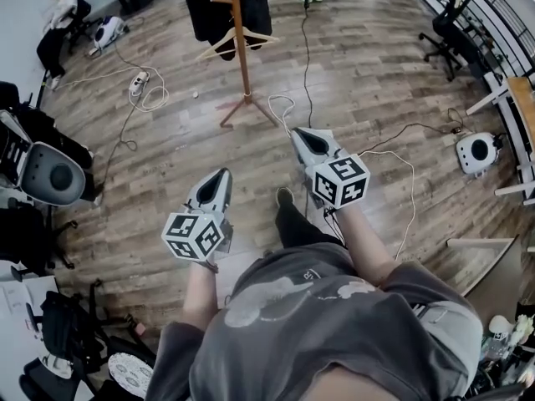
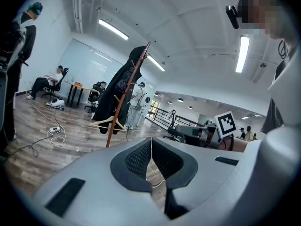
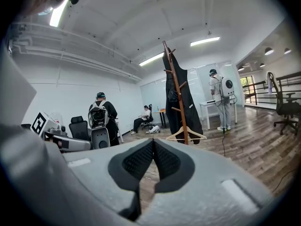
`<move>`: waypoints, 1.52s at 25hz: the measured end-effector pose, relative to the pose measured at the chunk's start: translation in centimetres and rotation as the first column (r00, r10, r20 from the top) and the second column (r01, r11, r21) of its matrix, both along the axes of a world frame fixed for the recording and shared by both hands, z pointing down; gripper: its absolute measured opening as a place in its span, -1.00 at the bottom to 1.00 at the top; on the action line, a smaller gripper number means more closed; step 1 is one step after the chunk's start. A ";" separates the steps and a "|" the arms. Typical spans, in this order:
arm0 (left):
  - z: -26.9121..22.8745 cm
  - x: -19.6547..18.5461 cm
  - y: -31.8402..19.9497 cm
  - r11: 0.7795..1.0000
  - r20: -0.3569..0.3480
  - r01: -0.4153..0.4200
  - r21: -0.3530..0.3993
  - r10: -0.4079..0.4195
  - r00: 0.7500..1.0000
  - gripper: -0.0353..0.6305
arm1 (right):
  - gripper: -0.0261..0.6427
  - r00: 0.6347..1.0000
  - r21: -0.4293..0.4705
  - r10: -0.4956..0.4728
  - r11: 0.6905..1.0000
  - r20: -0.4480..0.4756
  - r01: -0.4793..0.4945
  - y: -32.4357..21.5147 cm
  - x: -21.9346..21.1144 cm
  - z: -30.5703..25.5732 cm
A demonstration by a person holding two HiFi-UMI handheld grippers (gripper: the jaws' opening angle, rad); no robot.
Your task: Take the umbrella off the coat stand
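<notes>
A wooden coat stand (image 1: 242, 48) rises from the plank floor some way ahead of me. Dark garments (image 1: 209, 7) and a bare wooden hanger (image 1: 236, 42) hang on it. I cannot pick out an umbrella among the dark hanging shapes. The stand also shows in the left gripper view (image 2: 126, 98) and in the right gripper view (image 3: 177, 95), still far off. My left gripper (image 1: 224, 172) and right gripper (image 1: 294, 132) are held out in front of my body, pointing toward the stand. Both are shut with nothing between the pads (image 2: 151, 142) (image 3: 153, 142).
A power strip with looped cables (image 1: 139, 80) lies left of the stand, and a cable (image 1: 401, 161) trails past my right side. Office chairs (image 1: 50, 174) stand at the left. A white device (image 1: 476, 151) and desks (image 1: 522, 98) are at the right. A seated person (image 1: 58, 15) is at the far left.
</notes>
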State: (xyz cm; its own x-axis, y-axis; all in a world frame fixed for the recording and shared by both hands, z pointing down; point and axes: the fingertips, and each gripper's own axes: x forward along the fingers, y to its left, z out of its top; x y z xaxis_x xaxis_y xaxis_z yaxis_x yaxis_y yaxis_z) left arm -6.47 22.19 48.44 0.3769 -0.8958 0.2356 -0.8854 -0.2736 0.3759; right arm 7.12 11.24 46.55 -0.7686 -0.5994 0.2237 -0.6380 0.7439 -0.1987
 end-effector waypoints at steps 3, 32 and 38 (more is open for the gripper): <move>-0.2 -0.4 -3.4 1.000 -0.001 0.005 0.016 -0.005 1.000 -0.86 | -0.93 1.000 -0.014 -0.011 1.000 0.017 0.011 -3.8 -0.6 0.2; -0.8 -2.1 -29.6 0.994 0.092 0.108 -0.011 -0.107 0.990 -0.86 | -0.93 0.989 0.010 -0.142 0.990 0.042 0.142 -31.3 -2.8 -0.8; -0.8 -3.6 -30.6 0.991 0.099 0.132 -0.022 -0.130 0.987 -0.86 | -0.93 0.988 -0.013 -0.145 0.989 0.054 0.146 -32.4 -3.6 0.1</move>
State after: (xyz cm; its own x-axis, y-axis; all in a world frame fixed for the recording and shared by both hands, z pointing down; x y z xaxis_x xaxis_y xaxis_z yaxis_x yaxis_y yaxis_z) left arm -10.11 -8.40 47.63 0.2306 -0.9283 0.2918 -0.9457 -0.1432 0.2919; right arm 3.52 -21.18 46.66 -0.8583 -0.4769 0.1892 -0.5115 0.8243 -0.2427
